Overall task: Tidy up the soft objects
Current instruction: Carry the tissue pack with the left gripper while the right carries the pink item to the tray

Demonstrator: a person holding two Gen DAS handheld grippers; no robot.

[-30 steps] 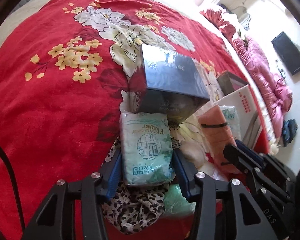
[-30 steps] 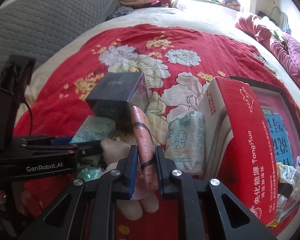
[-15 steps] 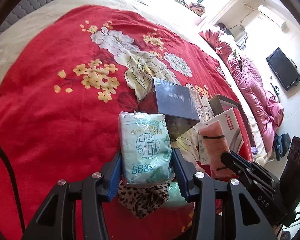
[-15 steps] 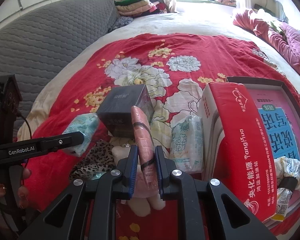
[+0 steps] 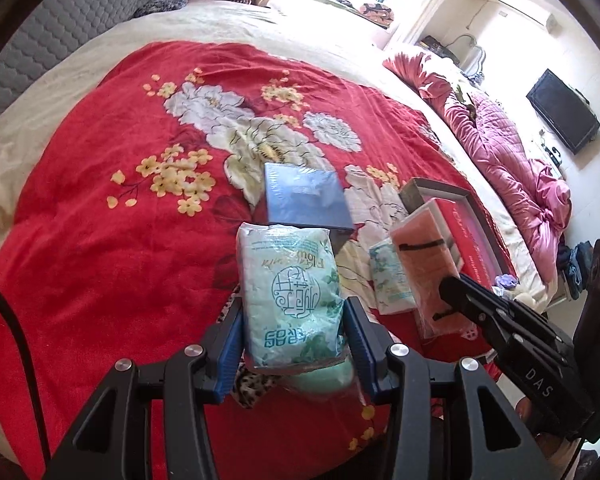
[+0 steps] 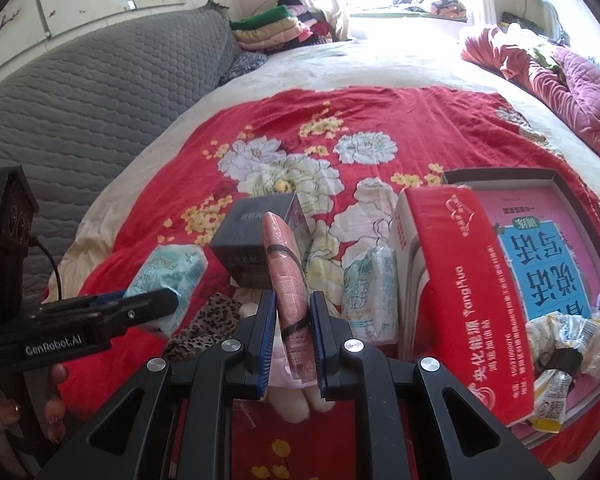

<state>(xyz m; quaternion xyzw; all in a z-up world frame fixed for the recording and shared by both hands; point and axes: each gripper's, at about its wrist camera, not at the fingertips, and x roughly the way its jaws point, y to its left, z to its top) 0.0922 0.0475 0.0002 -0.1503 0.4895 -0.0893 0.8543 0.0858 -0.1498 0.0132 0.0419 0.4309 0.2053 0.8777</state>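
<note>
My left gripper is shut on a pale green tissue pack, lifted above the red floral blanket; from the right wrist view the same pack shows at the left. My right gripper is shut on a thin pink pack with a black band, held on edge; in the left wrist view that pink pack hangs at the right. A second tissue pack stands against the red box. Below lie a leopard-print cloth, a white plush toy and a mint-green soft item.
A dark box sits on the blanket ahead. A red box lid leans on an open tray holding snack packets. A grey headboard, folded clothes and a pink quilt surround the bed.
Both grippers have risen with their packs; the bed, dark box and items beneath look smaller and farther. The leopard cloth and plush toy are now clear below the packs.
</note>
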